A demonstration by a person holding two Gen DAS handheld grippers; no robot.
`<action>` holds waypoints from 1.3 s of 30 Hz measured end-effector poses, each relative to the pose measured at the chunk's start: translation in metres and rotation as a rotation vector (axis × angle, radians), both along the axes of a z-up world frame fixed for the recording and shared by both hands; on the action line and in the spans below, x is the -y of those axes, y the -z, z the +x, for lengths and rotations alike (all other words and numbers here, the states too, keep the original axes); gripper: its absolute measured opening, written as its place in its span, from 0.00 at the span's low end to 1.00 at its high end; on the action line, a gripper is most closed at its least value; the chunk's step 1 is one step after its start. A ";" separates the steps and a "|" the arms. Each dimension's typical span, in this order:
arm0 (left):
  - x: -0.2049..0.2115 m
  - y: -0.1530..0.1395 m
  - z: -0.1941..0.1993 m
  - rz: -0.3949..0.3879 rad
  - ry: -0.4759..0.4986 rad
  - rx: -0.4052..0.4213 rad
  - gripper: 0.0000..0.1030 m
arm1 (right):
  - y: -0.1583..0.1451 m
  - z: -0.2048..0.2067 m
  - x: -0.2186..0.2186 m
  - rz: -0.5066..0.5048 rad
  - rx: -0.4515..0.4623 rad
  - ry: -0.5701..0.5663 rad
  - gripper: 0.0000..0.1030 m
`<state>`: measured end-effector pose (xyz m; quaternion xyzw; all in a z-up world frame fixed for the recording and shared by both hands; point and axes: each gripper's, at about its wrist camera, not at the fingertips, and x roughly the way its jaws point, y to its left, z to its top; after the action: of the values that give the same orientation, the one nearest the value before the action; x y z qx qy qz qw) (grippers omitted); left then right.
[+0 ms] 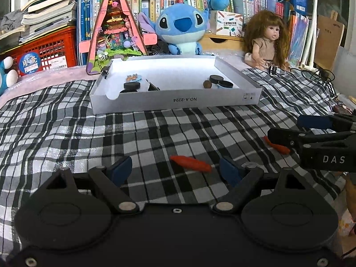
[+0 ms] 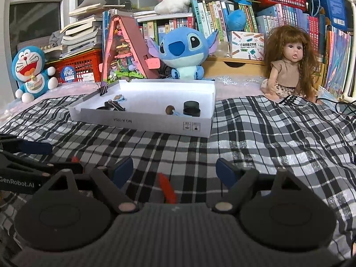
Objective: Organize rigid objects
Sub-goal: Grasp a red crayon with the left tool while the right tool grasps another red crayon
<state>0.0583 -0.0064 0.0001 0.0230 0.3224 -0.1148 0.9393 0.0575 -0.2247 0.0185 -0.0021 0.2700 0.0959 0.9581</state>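
Both sets of fingers stand spread and empty: the left gripper (image 1: 175, 169) has one red chili-shaped piece (image 1: 191, 163) lying crosswise between its tips on the plaid cloth (image 1: 66, 122), and the right gripper (image 2: 174, 171) straddles a second red piece (image 2: 168, 188). Each should settle low and close across the narrow middle. Farther off waits the white box (image 1: 173, 102), already holding black caps (image 1: 216, 79).

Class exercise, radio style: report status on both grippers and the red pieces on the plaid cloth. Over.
Left gripper open, red piece between fingers. Right gripper open over second red piece. White box ahead, path unobstructed.
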 end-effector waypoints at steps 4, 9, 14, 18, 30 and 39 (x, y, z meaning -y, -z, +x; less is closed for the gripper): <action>0.002 0.005 0.002 0.008 0.002 -0.016 0.82 | 0.004 -0.001 0.001 -0.002 -0.007 0.003 0.86; 0.002 0.008 0.003 0.006 0.001 -0.025 0.81 | 0.009 -0.002 0.000 -0.023 -0.005 0.002 0.86; 0.004 0.010 0.005 0.015 0.011 -0.025 0.80 | 0.015 0.000 0.000 -0.028 -0.013 0.008 0.86; 0.006 0.011 0.004 0.019 0.020 -0.018 0.79 | 0.020 0.002 0.000 -0.036 -0.024 0.014 0.86; 0.008 0.012 0.001 0.017 0.040 0.000 0.69 | 0.025 0.001 -0.002 -0.049 -0.019 0.005 0.79; 0.009 0.011 0.002 0.006 0.078 0.007 0.57 | 0.025 -0.002 -0.004 -0.059 -0.008 -0.009 0.72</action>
<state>0.0600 -0.0158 -0.0106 0.0390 0.3182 -0.1501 0.9352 0.0556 -0.2204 -0.0065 -0.0313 0.2764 0.0921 0.9561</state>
